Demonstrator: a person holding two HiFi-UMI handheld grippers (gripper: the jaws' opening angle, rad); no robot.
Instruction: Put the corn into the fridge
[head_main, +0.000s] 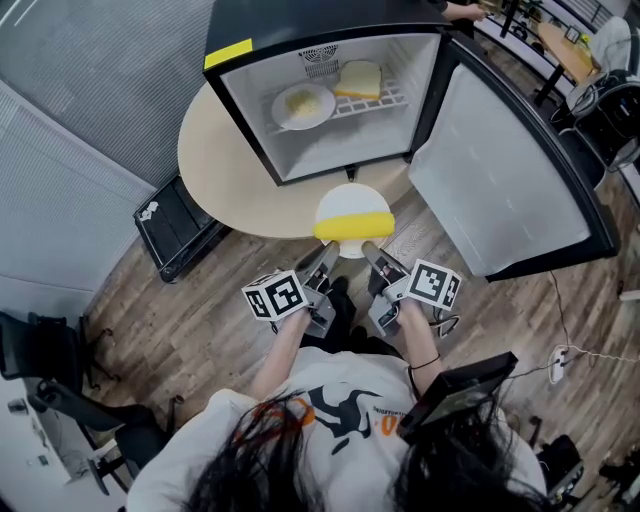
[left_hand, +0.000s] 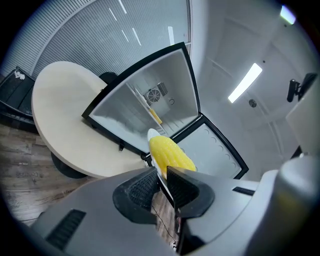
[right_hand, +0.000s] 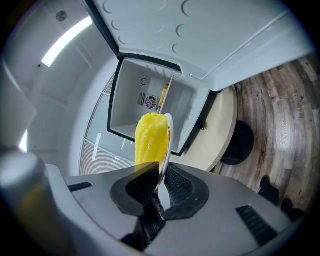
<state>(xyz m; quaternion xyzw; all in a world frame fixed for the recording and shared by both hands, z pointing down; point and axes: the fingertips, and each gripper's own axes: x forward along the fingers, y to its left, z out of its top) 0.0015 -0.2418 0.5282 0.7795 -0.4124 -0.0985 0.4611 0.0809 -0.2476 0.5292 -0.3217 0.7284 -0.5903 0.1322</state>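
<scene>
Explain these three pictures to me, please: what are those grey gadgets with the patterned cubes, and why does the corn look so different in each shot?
There is no robot here: a person carries a hand-held claw in each hand. The head view comes from a camera on the person's head, looking down. The other two come from cameras riding on the left claw and the right claw, each looking along its own jaws. Both claws are clamped on the rim of one white plate with a corn cob on it. Ahead, a small fridge stands on a round table, its door open. Inside lie another plate of food and what looks like a bread slice.
</scene>
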